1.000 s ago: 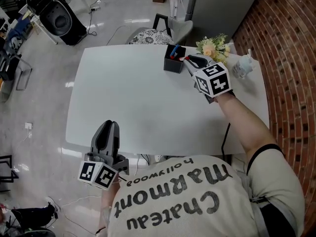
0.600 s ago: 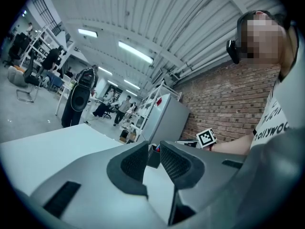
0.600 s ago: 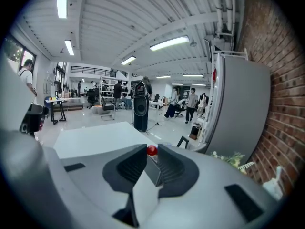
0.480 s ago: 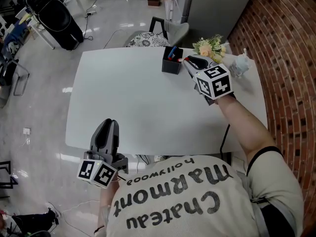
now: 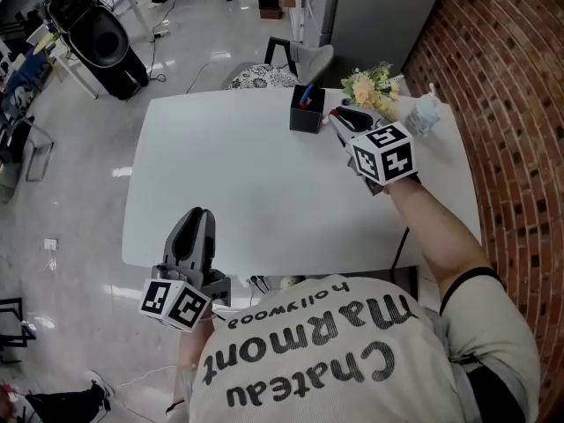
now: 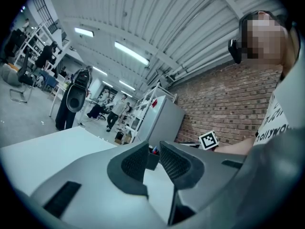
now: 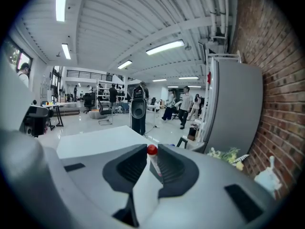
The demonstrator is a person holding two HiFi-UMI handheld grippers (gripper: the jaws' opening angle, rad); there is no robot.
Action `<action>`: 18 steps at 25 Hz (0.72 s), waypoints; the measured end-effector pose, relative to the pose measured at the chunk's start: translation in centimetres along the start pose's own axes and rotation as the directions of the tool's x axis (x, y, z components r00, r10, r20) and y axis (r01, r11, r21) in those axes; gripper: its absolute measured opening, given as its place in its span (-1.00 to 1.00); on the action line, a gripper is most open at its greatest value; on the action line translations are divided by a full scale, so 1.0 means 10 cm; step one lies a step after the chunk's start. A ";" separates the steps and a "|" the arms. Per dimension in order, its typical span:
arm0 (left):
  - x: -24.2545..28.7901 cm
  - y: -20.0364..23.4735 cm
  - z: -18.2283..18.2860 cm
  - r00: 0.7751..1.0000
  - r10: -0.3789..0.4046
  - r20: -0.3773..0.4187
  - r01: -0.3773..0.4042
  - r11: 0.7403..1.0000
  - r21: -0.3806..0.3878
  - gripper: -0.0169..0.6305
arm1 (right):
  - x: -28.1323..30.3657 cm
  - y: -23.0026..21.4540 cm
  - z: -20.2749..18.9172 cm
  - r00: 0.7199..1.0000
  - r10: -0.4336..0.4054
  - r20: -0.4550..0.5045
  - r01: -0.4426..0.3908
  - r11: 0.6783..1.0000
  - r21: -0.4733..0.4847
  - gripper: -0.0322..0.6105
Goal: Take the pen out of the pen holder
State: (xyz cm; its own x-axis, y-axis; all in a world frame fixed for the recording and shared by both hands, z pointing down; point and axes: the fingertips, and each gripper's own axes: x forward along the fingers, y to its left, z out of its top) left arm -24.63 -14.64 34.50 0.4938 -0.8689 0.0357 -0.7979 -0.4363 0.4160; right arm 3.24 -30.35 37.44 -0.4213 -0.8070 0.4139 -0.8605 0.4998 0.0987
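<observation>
Hovering over the near edge of the white desk (image 5: 220,174), the left gripper (image 5: 197,217) has its fingers a narrow gap apart with nothing between them. Farther across, the right gripper (image 5: 338,115) has its fingers clamped on a red-capped pen (image 7: 152,152), just right of the black pen holder (image 5: 307,118), where a blue pen (image 5: 306,100) stands. Flowers (image 5: 374,85) lie beyond.

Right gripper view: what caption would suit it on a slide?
The right gripper grips a red-capped pen between its jaws, a white table beyond.
</observation>
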 end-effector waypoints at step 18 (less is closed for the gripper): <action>0.42 -0.49 -0.30 0.984 -0.153 -0.086 0.153 0.988 -0.009 -0.73 | -0.70 0.54 -0.58 0.999 0.015 0.031 -0.025 0.935 0.353 -0.68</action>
State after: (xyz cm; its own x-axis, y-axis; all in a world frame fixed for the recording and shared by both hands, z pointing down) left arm -17.61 -15.43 35.29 0.6379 -0.7686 0.0495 -0.7099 -0.5617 0.4249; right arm 3.25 -20.17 40.29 -0.4427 -0.8088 0.3872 -0.8955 0.3764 -0.2375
